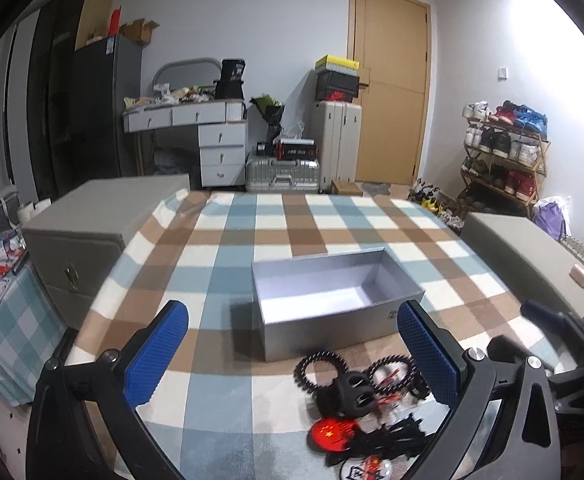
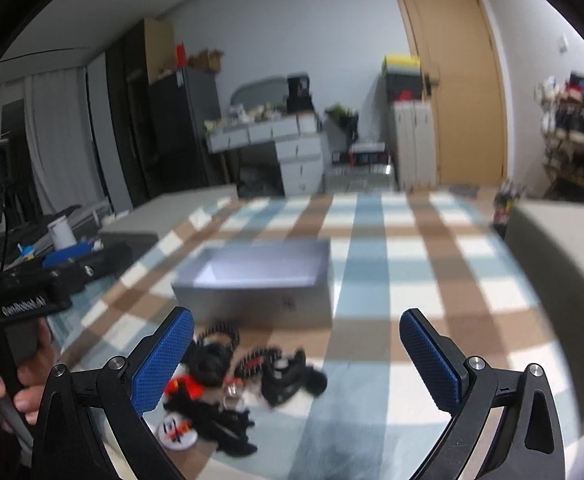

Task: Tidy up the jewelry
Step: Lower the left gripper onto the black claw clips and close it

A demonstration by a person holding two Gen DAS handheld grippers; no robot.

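An open silver box (image 1: 280, 340) stands empty on the plaid tablecloth (image 1: 220, 408). In front of it lies a pile of accessories: two black spiral hair ties (image 1: 319, 369), a black claw clip (image 1: 351, 394), a red round badge (image 1: 331, 434) and black tassels (image 1: 391, 436). My left gripper (image 1: 292, 320) hovers open above the cloth, the pile just inside its right finger. The right wrist view is blurred. There my right gripper (image 2: 296, 320) is open, empty, with the pile (image 2: 232, 384) by its left finger and the box (image 2: 260, 292) beyond.
A hand (image 2: 32, 364) holds the left gripper's body (image 2: 32, 300) at the left edge. Grey cabinets (image 1: 92, 232) (image 1: 531, 256) flank the table. Behind are a desk with drawers (image 1: 196, 120), suitcases, a door and a shoe rack (image 1: 503, 152).
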